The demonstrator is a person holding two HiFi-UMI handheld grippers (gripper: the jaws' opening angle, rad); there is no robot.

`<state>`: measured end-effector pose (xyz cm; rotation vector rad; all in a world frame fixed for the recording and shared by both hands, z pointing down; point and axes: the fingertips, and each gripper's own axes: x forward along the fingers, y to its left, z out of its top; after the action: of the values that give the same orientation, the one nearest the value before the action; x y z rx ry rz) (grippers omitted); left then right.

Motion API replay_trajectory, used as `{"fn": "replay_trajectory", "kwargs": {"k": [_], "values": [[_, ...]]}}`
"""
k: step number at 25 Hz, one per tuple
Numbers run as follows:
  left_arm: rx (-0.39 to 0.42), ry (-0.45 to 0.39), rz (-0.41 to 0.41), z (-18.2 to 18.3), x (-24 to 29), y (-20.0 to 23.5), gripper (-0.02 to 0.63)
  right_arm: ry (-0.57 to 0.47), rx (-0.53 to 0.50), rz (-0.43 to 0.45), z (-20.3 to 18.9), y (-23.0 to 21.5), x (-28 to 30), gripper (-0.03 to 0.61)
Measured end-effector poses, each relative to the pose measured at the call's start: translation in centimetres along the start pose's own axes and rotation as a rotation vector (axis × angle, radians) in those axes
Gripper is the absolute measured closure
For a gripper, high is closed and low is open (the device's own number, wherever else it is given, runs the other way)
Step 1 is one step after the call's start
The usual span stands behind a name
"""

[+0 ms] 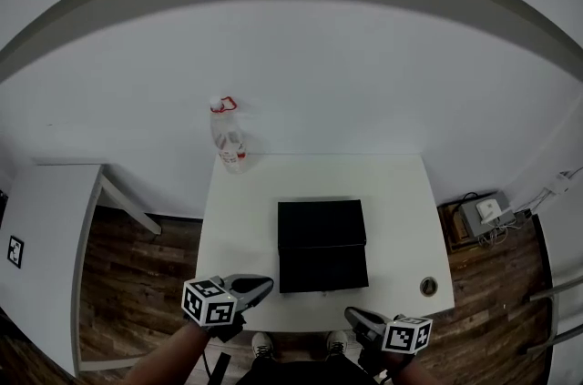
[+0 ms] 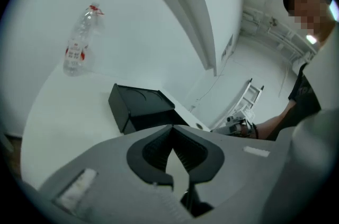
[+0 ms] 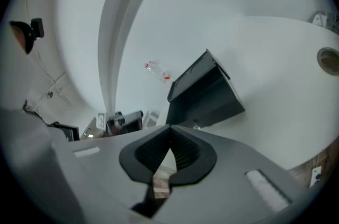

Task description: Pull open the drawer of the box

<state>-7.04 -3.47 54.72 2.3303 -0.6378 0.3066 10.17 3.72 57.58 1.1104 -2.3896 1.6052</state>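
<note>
A black box (image 1: 322, 245) sits in the middle of the white table (image 1: 401, 201), its front facing the near edge. The left gripper view shows the box (image 2: 139, 106) ahead. In the right gripper view the box (image 3: 204, 93) has a small knob (image 3: 196, 126) low on its front. My left gripper (image 1: 267, 283) hovers over the table's near edge, left of the box front, jaws shut on nothing. My right gripper (image 1: 351, 316) hangs just off the near edge, right of the box, also shut and empty. Neither gripper touches the box.
A clear plastic bottle with a red cap (image 1: 228, 137) stands at the table's back left corner. A small round disc (image 1: 428, 287) lies near the front right corner. A second white table (image 1: 46, 238) stands to the left. A grey device with cables (image 1: 483, 212) lies on the wooden floor at the right.
</note>
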Motion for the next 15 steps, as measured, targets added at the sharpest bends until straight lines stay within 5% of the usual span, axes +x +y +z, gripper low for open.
{"fn": "replay_trajectory", "kwargs": {"k": [6,15], "values": [[-0.306,-0.178,-0.132,-3.1,-2.0,-5.6,0.609,-0.102,0.000,0.130,3.3,4.8,-0.4,0.574],[-0.387,-0.169,-0.257,-4.7,-0.9,-10.4,0.609,-0.004,-0.039,0.236,0.8,8.8,1.6,0.574]]}}
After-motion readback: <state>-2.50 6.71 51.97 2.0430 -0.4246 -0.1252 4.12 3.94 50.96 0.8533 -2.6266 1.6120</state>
